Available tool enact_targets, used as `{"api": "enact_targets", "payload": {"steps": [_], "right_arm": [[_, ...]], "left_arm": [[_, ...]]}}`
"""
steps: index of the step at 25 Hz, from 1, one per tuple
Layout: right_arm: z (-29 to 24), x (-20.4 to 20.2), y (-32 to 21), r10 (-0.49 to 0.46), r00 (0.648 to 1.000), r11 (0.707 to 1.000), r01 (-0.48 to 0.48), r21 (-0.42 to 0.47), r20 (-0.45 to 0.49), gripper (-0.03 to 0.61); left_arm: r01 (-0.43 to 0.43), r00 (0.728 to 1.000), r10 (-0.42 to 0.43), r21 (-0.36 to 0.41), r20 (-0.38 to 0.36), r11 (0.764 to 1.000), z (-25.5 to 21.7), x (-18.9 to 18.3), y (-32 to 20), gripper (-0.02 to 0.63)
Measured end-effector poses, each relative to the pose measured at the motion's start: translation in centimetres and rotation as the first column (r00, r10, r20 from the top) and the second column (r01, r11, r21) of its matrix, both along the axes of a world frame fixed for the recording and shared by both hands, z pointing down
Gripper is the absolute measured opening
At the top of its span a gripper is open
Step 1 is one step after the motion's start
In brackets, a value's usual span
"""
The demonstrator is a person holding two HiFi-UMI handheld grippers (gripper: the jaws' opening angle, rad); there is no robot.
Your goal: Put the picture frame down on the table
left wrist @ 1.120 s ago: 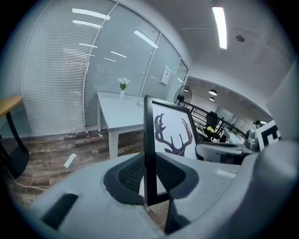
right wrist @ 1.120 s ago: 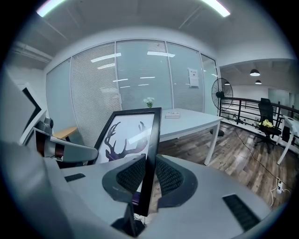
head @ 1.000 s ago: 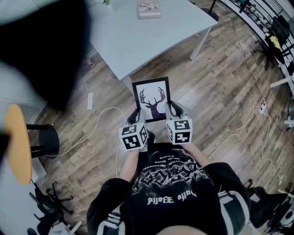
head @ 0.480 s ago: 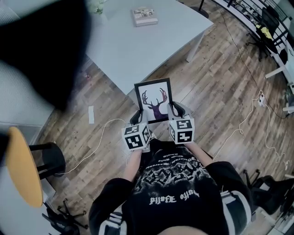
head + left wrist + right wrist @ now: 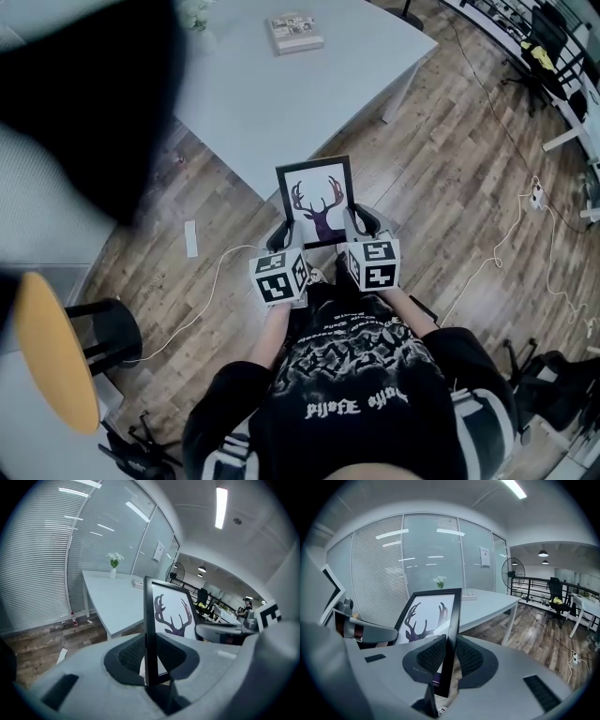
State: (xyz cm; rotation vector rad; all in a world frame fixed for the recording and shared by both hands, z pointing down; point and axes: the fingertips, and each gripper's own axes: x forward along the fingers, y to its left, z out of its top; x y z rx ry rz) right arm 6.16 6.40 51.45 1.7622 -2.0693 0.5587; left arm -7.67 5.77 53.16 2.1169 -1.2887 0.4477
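Note:
A black picture frame [image 5: 318,201] with a purple deer-antler print is held upright in front of the person, above the wood floor and just short of the white table [image 5: 281,89]. My left gripper [image 5: 278,236] is shut on the frame's left edge [image 5: 151,634]. My right gripper [image 5: 360,225] is shut on its right edge [image 5: 451,644]. In both gripper views the jaws' dark pads press on either side of the thin black border. The print [image 5: 174,616] [image 5: 423,618] faces up toward the head camera.
A book-like box [image 5: 295,32] and a small vase of flowers [image 5: 114,564] stand at the table's far end. A round orange stool [image 5: 52,347] is at the left. Cables [image 5: 202,291] trail over the wood floor, and office chairs stand at the right [image 5: 548,47].
The frame and both grippers have shifted slightly forward toward the table's near corner. The head view has drifted, with the stool sliding lower in the picture. Both grips are unchanged.

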Motion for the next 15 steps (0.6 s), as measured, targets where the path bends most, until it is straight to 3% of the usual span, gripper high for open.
{"api": "enact_targets", "payload": {"steps": [7,15], "right_arm": [[-0.3,-0.6,-3.4,-0.069,0.998,0.997,0.069,0.025,-0.001,0.066],[-0.5,-1.3,-11.4,-0.185,0.982,0.982,0.184,0.027,0.025,0.066]], "left_arm": [[0.063,0.998,-0.063,0.018,-0.005,0.998,-0.1,-0.6,-2.7,0.083],[0.179,0.984,-0.179,0.021,0.018,0.984,-0.7,-1.2,-8.8,0.084]]}}
